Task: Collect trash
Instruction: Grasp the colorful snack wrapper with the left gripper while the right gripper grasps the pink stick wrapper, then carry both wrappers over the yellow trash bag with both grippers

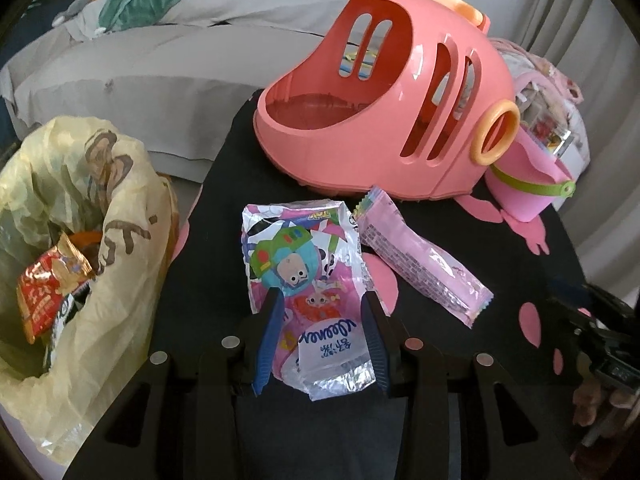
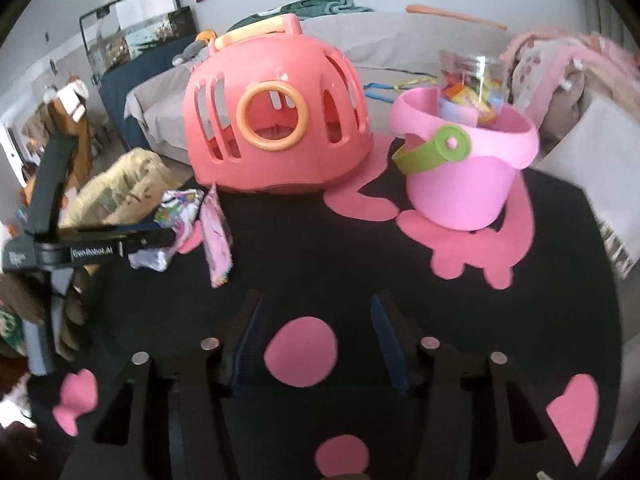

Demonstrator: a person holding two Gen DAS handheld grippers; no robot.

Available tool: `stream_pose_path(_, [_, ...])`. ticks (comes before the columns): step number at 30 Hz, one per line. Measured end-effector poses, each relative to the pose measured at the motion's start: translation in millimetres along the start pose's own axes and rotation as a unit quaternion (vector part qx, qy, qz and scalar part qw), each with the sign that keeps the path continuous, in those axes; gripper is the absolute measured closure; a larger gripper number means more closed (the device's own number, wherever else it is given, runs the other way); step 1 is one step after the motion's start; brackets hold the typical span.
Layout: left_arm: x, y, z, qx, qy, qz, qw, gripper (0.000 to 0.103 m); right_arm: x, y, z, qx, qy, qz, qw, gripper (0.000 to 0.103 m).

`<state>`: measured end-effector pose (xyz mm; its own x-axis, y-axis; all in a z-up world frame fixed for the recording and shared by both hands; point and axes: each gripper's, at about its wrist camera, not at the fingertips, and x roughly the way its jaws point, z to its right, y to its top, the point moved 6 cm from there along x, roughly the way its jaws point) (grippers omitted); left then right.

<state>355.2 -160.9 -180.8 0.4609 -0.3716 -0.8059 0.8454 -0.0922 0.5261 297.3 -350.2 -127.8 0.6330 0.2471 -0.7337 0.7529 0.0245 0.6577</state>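
A crumpled cartoon-print foil wrapper (image 1: 308,280) lies on the black table between the two blue-padded fingers of my left gripper (image 1: 322,300), which stands open around its lower half. A long pink wrapper (image 1: 424,264) lies just right of it. A yellow plastic trash bag (image 1: 80,240) hangs open off the table's left edge with a red snack packet (image 1: 48,292) inside. In the right wrist view, my right gripper (image 2: 316,312) is open and empty above a pink dot; the left gripper (image 2: 152,236), both wrappers (image 2: 218,236) and the bag (image 2: 120,188) show at the left.
A coral-pink toy carrier (image 1: 384,92) stands behind the wrappers. A pink bucket (image 2: 464,168) with a green handle holds a clear jar of small items. The black table (image 2: 320,240) has pink cutout shapes. A grey sofa (image 1: 160,60) lies beyond.
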Motion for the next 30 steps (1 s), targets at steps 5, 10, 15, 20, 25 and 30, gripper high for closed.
stream_pose_path(5, [-5.4,-1.8,-7.8,-0.001,-0.013,0.000,0.9999,0.086,9.7,9.0,-13.0,-0.040,-0.020,0.003,0.999,0.055])
stream_pose_path(10, [-19.0,-11.0,-22.3,-0.022,-0.040,0.005,0.9990,0.102,19.5,22.4,-33.2,-0.065,0.012,0.010,0.998,0.055])
stream_pose_path(15, [-56.7,-13.4,-30.9,-0.016,-0.046,0.036,0.9982,0.102,46.9,41.7,-62.7,-0.096,0.052,0.000,0.994,0.055])
stream_pose_path(20, [-64.8,-13.5,-40.3,-0.036,-0.069,0.030,0.9965,0.098,81.8,53.1,-89.1,-0.124,0.062,-0.024,0.990,0.055])
stream_pose_path(25, [-51.2,-10.2,-36.8,-0.046,-0.069,0.026,0.9962,0.075,106.9,48.3,-94.0,-0.140,0.048,-0.058,0.987,0.085])
stream_pose_path(30, [-30.7,-4.9,-40.4,-0.070,-0.034,0.015,0.9969,0.063,86.1,37.8,-79.6,-0.126,0.034,-0.049,0.990,0.090])
